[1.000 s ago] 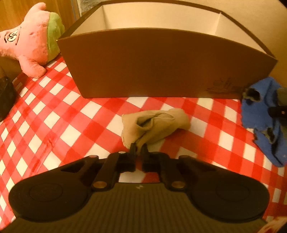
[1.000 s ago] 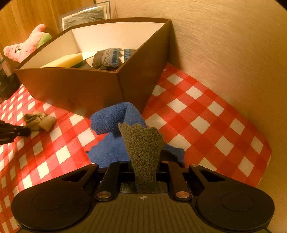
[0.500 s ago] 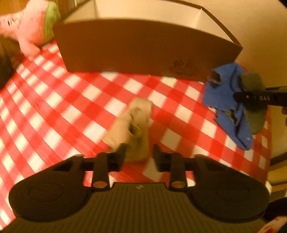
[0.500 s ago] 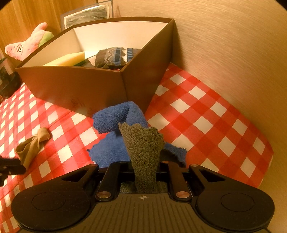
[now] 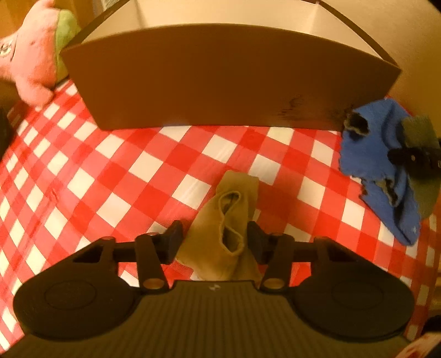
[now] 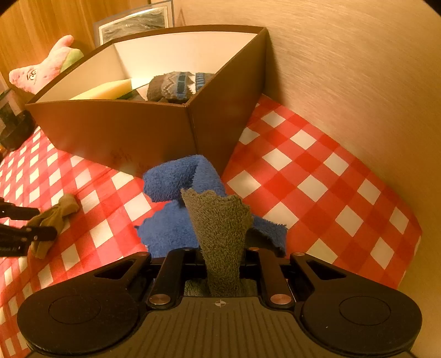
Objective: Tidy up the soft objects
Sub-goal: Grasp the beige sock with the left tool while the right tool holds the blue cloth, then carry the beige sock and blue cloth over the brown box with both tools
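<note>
A beige sock (image 5: 226,225) lies on the red checked tablecloth between the open fingers of my left gripper (image 5: 215,241); it also shows in the right wrist view (image 6: 52,217). My right gripper (image 6: 222,257) is shut on a grey-and-blue terry cloth (image 6: 220,228), whose blue part (image 6: 176,192) hangs in front of the brown box (image 6: 124,132). The cloth also shows at the right of the left wrist view (image 5: 377,165). The box holds a yellow sponge (image 6: 107,89) and a patterned sock (image 6: 176,86).
A pink plush toy (image 5: 30,55) sits left of the box, also in the right wrist view (image 6: 41,71). A wooden wall (image 6: 344,68) rises behind the box and to the right. A framed picture (image 6: 135,26) leans behind the box.
My left gripper opened from shut and moved in, so the beige sock now lies between its fingers. My right gripper rose slightly with the cloth still held.
</note>
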The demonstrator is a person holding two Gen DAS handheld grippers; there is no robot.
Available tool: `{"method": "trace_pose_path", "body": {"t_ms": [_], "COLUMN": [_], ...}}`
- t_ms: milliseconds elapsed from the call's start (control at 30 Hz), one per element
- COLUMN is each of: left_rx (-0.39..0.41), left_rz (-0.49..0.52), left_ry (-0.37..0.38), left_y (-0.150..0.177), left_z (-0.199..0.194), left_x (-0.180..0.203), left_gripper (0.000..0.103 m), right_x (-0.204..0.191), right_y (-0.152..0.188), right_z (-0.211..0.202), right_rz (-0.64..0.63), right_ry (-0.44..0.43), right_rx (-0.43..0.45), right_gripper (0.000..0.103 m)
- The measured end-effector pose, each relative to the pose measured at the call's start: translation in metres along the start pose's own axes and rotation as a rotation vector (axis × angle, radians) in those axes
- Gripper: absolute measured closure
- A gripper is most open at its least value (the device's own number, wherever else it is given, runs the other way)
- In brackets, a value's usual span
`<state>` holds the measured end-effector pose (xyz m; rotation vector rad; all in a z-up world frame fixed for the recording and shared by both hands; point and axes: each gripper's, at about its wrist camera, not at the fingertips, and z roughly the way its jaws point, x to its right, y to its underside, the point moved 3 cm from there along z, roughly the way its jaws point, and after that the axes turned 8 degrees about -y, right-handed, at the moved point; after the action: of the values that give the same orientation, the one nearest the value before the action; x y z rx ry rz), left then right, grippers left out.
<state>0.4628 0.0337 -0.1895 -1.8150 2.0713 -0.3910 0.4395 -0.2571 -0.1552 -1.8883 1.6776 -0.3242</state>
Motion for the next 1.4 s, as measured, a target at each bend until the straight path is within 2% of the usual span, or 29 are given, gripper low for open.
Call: {"method": "trace_pose_path", "body": {"t_ms": [167,233,333,767,1133,1400], "left_rx": [0.006,0.011,0.012,0.029,0.135,0.235], "left_rz": [-0.002,-0.009,-0.031,-0.062,-0.118,-0.131], "left_ry": [0.007,0.008,0.013,-0.031,-0.053,-0.089], "left_y": [0.002,0.002,0.0,0.007,0.006,-0.011], "left_z": [-0.004,-0.007,-0.012,-0.048,-0.107,-0.149], "left_x": [0.0,0.0,-0.001,0.0,-0.005,-0.013], "left_gripper": [0.074,0.09,0.096,0.099,0.099,0.099], "right_x": [-0.001,-0.003,-0.006,-0.029,-0.072,-0.091], "right_y": [0.002,0.001,0.002,0.002,-0.006,-0.028], "right_z": [-0.001,-0.002,-0.005,-0.03,-0.066,-0.098], "right_rz": [-0.009,-0.012,-0.02,-0.096,-0.213,-0.256], "right_ry": [-0.003,-0.006,-0.01,-0.079,-0.21,-0.283], "right_rx": [-0.003,-0.002,0.002,0.037,0.078,0.145], "right_gripper": [0.089,0.089,0.089,0.089,0.089,0.089]}}
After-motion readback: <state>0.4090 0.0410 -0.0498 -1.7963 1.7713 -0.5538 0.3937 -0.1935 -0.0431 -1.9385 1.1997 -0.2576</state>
